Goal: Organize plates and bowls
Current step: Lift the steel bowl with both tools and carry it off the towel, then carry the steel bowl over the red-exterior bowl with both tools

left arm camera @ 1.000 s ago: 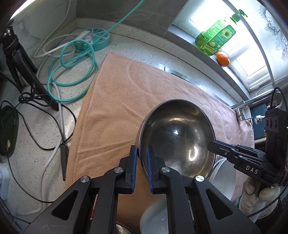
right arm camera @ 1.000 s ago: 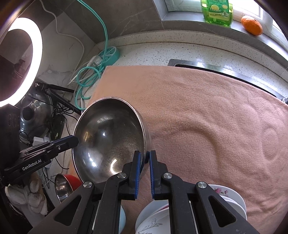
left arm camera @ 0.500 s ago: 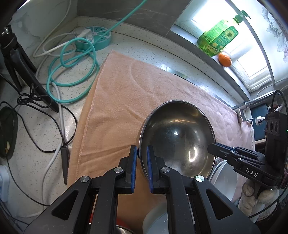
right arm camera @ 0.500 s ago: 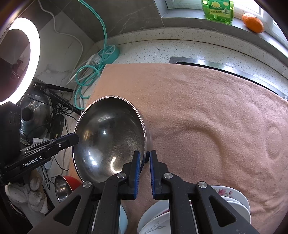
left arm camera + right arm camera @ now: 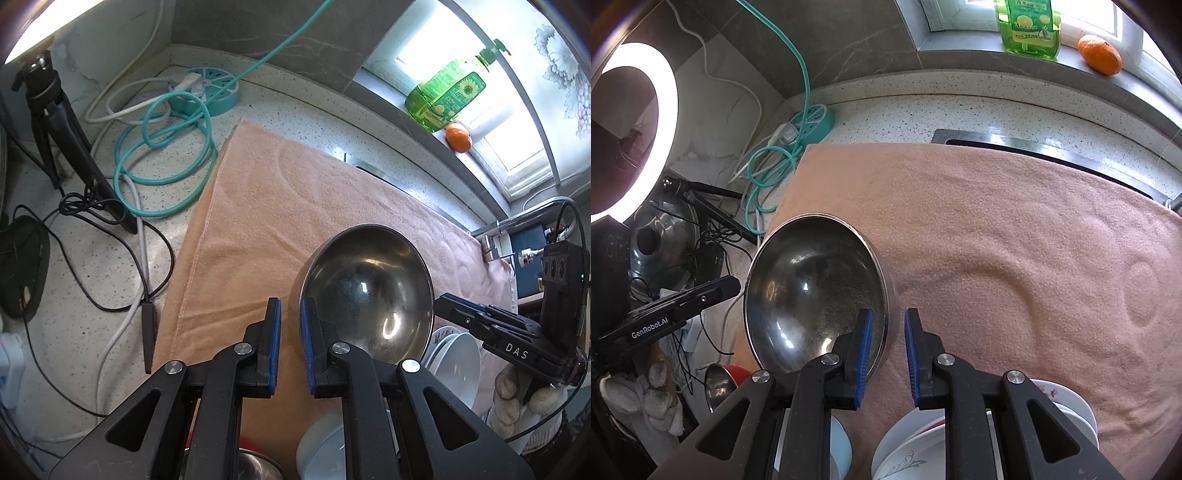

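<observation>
"DAS" right tongs [image 5: 441, 304], "GenRobot.AI" left tongs [image 5: 733, 286]

Silver bowl [image 5: 369, 291], peach towel [image 5: 280, 214]

home kitchen, speckled stone counter [image 5: 923, 110], sink edge [image 5: 1015, 142] under towel [image 5: 1015, 240], likely dish soap bottle [image 5: 1028, 27] on windowsill, faucet [image 5: 517, 221], stacked plates [image 5: 1067, 406]

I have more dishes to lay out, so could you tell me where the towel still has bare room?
The peach terry towel lies bare from the large steel bowl back to the sink edge and rightward. It is crowded at the near edge, with the stacked white plates, and on the left among the coiled teal cable and black wires.
</observation>
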`<state>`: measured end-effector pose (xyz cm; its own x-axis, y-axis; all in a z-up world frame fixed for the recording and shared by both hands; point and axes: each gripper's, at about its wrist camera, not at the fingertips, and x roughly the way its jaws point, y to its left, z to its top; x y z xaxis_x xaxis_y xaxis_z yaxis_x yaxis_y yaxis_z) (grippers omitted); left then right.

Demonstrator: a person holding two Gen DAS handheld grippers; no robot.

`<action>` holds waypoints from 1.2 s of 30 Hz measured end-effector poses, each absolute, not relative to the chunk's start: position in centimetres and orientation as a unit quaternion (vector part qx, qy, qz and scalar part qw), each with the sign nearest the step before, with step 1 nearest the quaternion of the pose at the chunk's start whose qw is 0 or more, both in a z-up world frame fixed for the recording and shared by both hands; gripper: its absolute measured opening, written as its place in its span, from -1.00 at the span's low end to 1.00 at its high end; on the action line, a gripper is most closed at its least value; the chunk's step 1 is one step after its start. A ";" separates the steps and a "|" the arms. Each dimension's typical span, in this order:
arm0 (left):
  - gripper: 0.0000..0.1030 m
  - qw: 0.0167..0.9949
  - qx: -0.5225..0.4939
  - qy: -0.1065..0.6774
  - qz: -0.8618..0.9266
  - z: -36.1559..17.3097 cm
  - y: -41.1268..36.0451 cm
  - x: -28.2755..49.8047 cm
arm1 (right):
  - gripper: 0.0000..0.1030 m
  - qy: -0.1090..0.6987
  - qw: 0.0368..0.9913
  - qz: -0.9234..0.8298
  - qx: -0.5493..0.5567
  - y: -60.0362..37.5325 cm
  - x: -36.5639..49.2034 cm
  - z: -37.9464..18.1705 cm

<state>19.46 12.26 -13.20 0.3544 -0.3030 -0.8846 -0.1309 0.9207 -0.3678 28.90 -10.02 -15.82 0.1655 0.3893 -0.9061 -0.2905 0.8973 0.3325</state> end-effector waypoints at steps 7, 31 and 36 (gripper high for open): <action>-0.81 0.818 -0.205 0.536 -0.032 -11.5 13.9 16.6 | -0.68 0.589 0.774 0.224 0.063 -11.6 28.1 -14.3; -0.81 0.805 -0.305 0.505 0.061 -12.5 16.0 4.1 | -0.60 0.529 0.791 0.299 0.070 -12.3 21.7 -12.0; -0.81 0.798 -0.323 0.501 0.097 -13.2 16.8 1.7 | -0.60 0.529 0.783 0.325 0.043 -10.3 20.6 -11.8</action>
<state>1.70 16.84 -13.23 0.4801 -0.1682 -0.8609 -0.4776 0.7731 -0.4174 20.64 -10.31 -11.83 0.2304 0.5544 -0.7997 -0.4627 0.7854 0.4112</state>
